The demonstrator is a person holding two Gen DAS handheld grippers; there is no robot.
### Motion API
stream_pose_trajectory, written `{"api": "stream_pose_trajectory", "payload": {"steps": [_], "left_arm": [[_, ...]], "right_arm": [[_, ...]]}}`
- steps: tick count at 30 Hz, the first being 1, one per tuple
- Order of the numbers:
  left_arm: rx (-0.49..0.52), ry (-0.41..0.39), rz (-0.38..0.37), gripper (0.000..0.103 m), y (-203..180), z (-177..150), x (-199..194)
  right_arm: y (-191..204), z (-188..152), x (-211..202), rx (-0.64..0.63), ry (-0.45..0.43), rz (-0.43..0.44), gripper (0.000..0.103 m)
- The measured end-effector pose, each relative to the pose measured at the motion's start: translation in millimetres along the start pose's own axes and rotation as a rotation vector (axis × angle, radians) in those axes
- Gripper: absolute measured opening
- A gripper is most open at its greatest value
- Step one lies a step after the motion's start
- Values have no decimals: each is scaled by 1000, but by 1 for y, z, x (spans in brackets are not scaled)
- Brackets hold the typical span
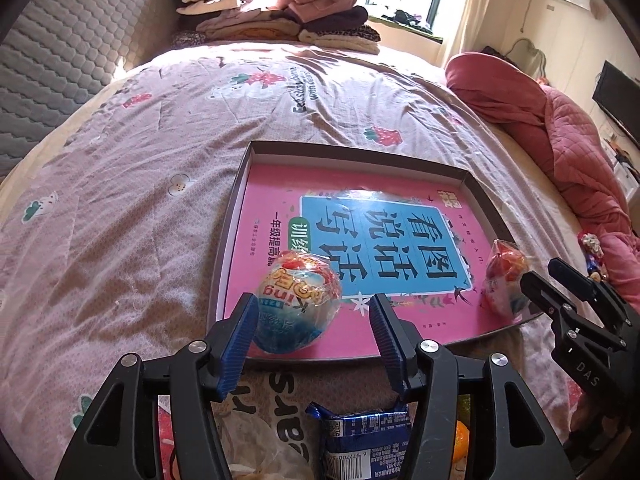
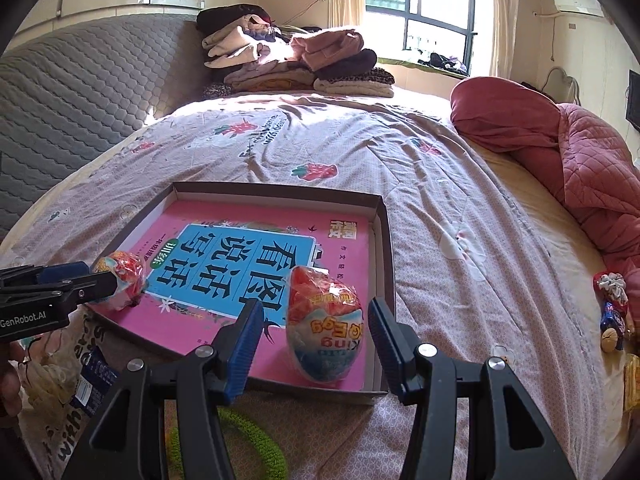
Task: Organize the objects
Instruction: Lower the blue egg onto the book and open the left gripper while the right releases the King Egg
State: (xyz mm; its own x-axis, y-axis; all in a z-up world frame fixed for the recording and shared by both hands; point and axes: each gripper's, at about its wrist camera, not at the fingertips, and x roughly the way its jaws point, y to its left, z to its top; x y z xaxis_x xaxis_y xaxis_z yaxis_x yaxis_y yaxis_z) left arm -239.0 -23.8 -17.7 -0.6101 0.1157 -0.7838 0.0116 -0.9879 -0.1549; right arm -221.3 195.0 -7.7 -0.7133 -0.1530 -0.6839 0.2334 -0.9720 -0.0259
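A shallow dark cardboard box [image 1: 352, 150] [image 2: 280, 192] lies on the bed with a pink book [image 1: 280, 184] [image 2: 224, 216] flat inside it. Two foil-wrapped toy eggs rest on the book. One egg [image 1: 298, 304] [image 2: 120, 280] sits at the near left corner, between the blue pads of my left gripper [image 1: 316, 320] [image 2: 100, 276], with a clear gap at the right pad. The other egg [image 2: 324, 328] [image 1: 506, 280] stands at the near right corner between the pads of my right gripper [image 2: 312, 328] [image 1: 540, 276], and neither pad touches it. Both grippers are open.
Close under the left gripper lie a blue snack packet [image 1: 364, 436], a clear plastic bag [image 1: 256, 448] and something orange [image 1: 462, 436]. A green loop [image 2: 240, 440] lies near the right gripper. Folded clothes [image 1: 280, 16] are piled at the far end. A red quilt [image 1: 560, 128] and small toys [image 2: 612, 312] are at the right.
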Motion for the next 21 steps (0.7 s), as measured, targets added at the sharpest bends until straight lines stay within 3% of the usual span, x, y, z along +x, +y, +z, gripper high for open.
{"api": "stream_pose_trajectory", "payload": {"steps": [21], "left_arm": [[13, -93, 2, 72, -12, -20, -62]], "right_arm": [[11, -2, -63, -12, -129, 39, 55]]}}
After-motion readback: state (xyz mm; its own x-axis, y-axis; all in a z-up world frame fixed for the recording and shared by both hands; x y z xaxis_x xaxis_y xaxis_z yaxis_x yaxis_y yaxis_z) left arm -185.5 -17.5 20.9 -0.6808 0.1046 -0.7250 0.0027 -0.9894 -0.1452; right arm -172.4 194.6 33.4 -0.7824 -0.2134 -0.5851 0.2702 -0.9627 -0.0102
